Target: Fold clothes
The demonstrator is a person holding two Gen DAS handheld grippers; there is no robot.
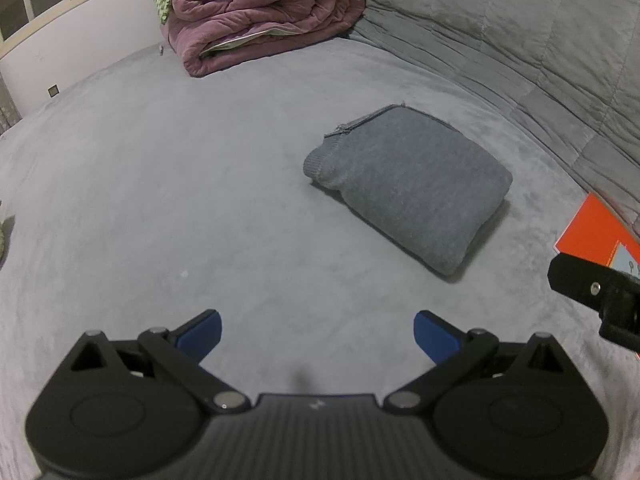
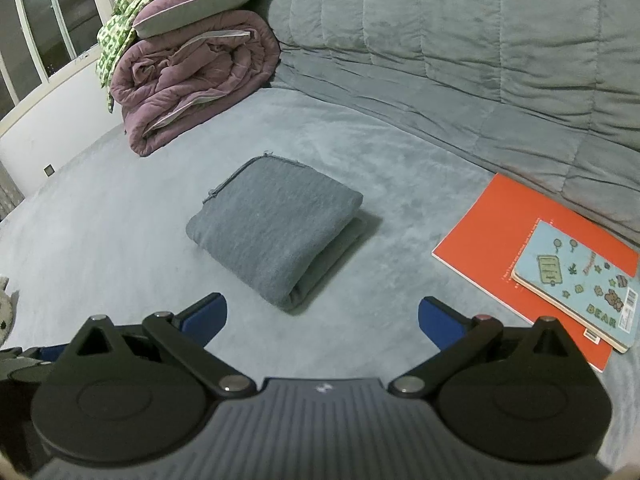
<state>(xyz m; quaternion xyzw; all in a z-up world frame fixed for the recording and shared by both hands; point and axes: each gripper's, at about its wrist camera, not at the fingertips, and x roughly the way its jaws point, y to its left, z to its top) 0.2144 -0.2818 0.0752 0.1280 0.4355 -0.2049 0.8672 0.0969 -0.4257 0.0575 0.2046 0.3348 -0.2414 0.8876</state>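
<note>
A grey knitted garment (image 1: pixel 412 188) lies folded into a thick rectangle on the grey bed sheet (image 1: pixel 180 184). The right wrist view shows the same garment (image 2: pixel 276 232) just ahead, its layered fold edge facing right. My left gripper (image 1: pixel 318 338) is open, its blue pads wide apart, hovering above the sheet short and left of the garment, nothing between them. My right gripper (image 2: pixel 322 322) is open too, empty, just short of the garment's near corner. Part of the right gripper's black body shows at the right edge of the left wrist view.
A rolled purple quilt (image 2: pixel 192 80) with a pillow and a green patterned cloth on top sits at the back left. A grey quilted cover (image 2: pixel 460 48) rises along the back. An orange book (image 2: pixel 516 236) with a blue notebook (image 2: pixel 576 280) on it lies at the right.
</note>
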